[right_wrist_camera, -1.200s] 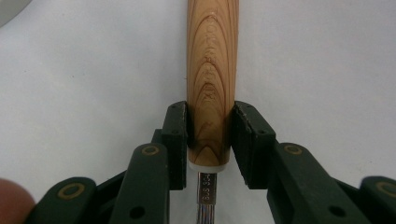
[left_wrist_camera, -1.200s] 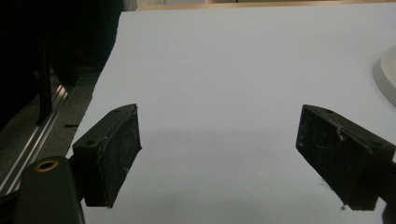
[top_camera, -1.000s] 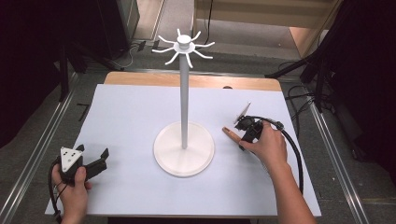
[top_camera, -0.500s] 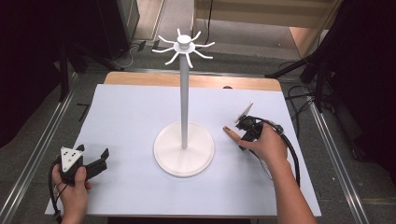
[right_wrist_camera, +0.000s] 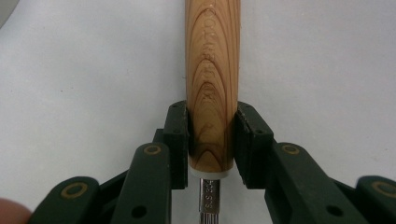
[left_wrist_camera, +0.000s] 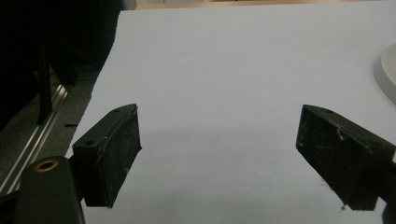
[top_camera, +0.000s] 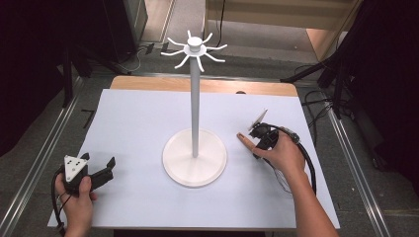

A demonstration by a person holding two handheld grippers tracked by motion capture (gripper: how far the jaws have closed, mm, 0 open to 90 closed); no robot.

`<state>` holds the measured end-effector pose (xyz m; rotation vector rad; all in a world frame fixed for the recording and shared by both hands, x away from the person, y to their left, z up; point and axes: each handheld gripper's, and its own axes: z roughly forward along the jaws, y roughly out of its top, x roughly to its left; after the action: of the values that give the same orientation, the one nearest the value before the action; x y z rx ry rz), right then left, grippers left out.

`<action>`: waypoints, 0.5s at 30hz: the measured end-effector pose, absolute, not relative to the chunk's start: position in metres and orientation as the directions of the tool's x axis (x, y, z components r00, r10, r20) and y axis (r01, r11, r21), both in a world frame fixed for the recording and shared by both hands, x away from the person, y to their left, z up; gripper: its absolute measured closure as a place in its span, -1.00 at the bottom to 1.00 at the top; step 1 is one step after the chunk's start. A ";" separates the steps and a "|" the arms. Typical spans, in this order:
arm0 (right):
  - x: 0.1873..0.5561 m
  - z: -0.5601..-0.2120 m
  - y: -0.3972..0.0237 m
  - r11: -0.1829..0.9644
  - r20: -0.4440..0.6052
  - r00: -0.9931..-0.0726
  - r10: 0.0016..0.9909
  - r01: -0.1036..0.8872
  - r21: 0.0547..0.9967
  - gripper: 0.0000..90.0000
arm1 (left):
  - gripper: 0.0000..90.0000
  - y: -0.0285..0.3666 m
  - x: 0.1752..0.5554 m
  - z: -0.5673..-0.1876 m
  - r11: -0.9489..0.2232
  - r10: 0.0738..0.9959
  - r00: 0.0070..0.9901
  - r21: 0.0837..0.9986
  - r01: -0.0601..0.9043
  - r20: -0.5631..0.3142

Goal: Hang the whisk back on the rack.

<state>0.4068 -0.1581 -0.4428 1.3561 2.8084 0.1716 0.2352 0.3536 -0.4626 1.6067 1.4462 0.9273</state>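
At left, the left gripper [top_camera: 101,170] rests on the white table cover [top_camera: 138,123] near its front-left corner, jaws spread wide w/ nothing btwn them. Centre: a white stand [top_camera: 195,98] w/ a round base and a hooked top, its hooks bare. At right, the right gripper [right_wrist_camera: 211,140] is clamped on a wooden-handled tool [right_wrist_camera: 211,79], pads pressing both sides of the handle just above its metal shank. In the high view the handle lies low over the cover, right of the base, long axis pointing toward the stand's base, its free end near but apart from the rim.
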 end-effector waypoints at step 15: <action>0.388 -0.405 -0.175 0.580 0.000 -0.612 0.791 0.749 0.320 0.58 | -0.67 0.353 0.235 -0.463 -0.061 0.996 0.091 0.897 0.437 0.024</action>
<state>0.3879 -0.1753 -0.4050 1.3061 2.6639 0.4379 0.2352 0.3534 -0.4625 1.6085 1.4469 0.9281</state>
